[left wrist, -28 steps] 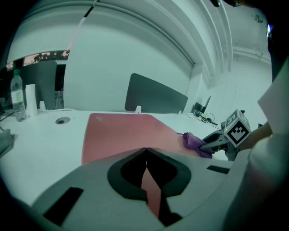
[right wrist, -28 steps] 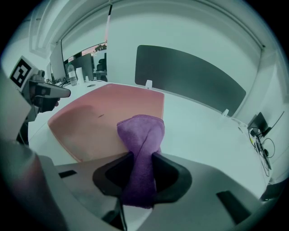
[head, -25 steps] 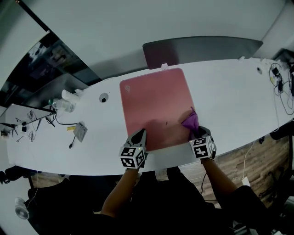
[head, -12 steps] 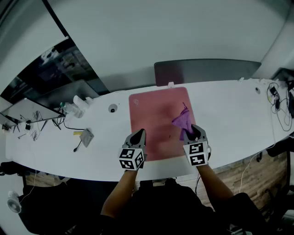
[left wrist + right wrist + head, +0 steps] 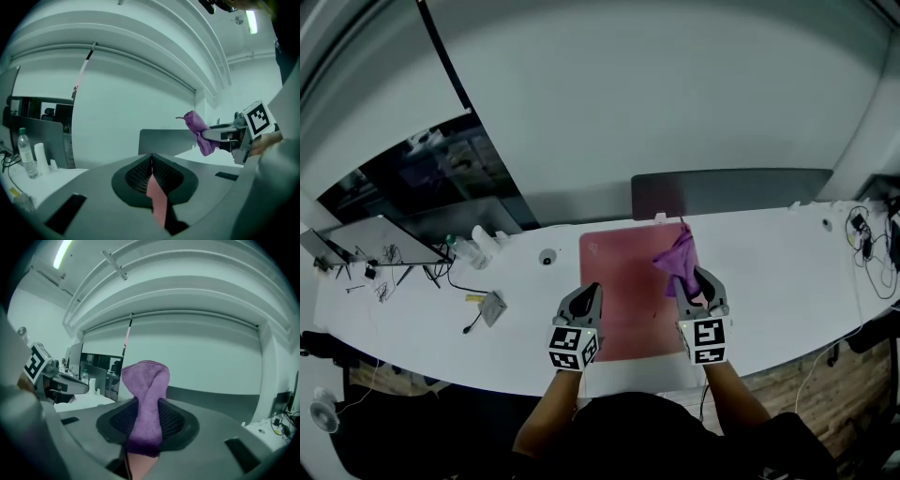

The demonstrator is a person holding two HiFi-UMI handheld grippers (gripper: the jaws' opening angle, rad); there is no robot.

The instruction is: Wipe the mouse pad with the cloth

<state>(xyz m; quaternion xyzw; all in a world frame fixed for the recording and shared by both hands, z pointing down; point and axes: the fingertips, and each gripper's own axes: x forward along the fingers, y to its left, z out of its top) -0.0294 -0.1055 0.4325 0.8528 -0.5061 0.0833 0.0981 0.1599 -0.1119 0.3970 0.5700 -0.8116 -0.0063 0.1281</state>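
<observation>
**Cloth carried up the pad's right side**

At the left, the left claw [image 5: 589, 292] is held shut and empty at the near left edge of the pink mouse pad [image 5: 623, 281], probably to steady it on the white tabletop [image 5: 787, 272]. Further right, the right claw [image 5: 701, 278] is clamped on the purple cloth [image 5: 677, 255], which is bunched upward over the pad's far right corner. Since a second ago, the cloth has been carried there from the near right edge. The left claw has stayed put.
</observation>
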